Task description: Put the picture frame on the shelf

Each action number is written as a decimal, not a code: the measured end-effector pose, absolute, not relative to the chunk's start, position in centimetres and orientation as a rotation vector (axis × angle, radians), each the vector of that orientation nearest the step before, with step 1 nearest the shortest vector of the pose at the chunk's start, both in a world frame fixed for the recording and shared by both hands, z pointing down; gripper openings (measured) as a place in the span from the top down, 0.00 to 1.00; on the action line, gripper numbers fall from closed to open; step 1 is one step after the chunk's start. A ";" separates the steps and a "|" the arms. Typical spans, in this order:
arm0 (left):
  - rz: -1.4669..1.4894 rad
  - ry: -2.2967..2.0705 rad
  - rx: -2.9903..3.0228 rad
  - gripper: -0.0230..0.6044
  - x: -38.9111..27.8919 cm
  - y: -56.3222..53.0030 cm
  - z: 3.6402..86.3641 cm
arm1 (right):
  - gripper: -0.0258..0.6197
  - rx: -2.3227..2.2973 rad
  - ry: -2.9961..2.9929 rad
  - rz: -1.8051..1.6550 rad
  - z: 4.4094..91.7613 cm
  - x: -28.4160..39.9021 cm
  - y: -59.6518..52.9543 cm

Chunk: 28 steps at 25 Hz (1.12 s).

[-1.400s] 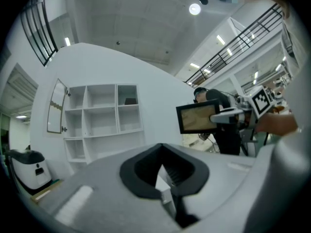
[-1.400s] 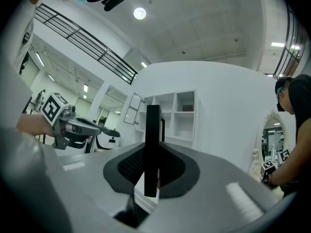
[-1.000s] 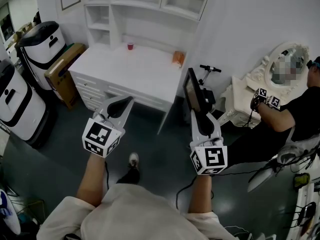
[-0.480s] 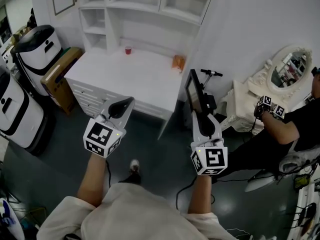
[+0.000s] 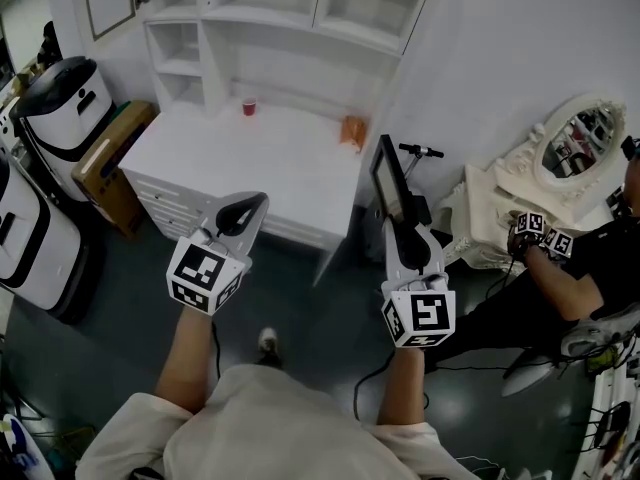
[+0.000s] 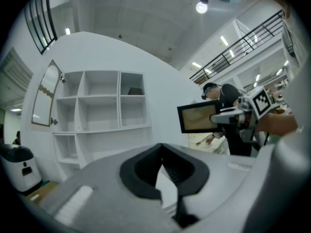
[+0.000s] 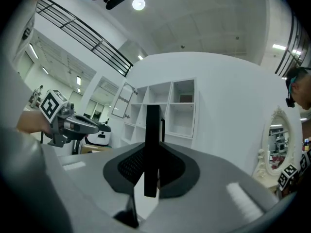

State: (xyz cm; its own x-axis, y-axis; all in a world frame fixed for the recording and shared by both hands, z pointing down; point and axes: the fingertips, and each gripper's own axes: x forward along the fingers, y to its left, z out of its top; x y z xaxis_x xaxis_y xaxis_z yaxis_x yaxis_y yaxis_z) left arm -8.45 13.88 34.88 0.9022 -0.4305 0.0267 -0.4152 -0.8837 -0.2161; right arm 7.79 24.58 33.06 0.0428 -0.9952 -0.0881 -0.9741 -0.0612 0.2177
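A black picture frame (image 5: 385, 180) stands on edge between the jaws of my right gripper (image 5: 399, 226), which is shut on its lower edge. In the right gripper view the picture frame (image 7: 153, 135) rises thin and upright from the right gripper (image 7: 151, 171). The left gripper view shows the frame's tan face (image 6: 197, 118). My left gripper (image 5: 244, 210) is level beside it, shut with nothing between its pads (image 6: 146, 171). The white shelf unit (image 5: 268, 13) with open compartments stands ahead above a white desk (image 5: 280, 158).
A small red cup (image 5: 249, 107) and an orange object (image 5: 352, 131) sit on the desk. Black-and-white machines (image 5: 62, 93) and a cardboard box (image 5: 108, 158) stand left. At right are a scooter handlebar (image 5: 421, 151), an ornate white mirror (image 5: 572, 146) and a seated person (image 5: 590, 258).
Both grippers have moved forward together toward the desk and shelf, which now lie closer in the head view. The frame stays gripped in the right gripper.
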 end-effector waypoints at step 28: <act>-0.120 0.651 -2.857 0.96 -5.5 -2.7 34.7 | 0.87 2.161 -2.010 -0.386 30.9 11.8 7.9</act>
State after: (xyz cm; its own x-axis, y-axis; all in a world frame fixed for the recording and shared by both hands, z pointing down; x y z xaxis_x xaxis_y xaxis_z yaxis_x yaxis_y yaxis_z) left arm -5.52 -2.70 34.66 0.8993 -0.4360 0.0327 -0.4190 -0.8808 -0.2204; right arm 11.78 7.86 30.91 0.0609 -0.9952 -0.0760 -0.9527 -0.0807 0.2929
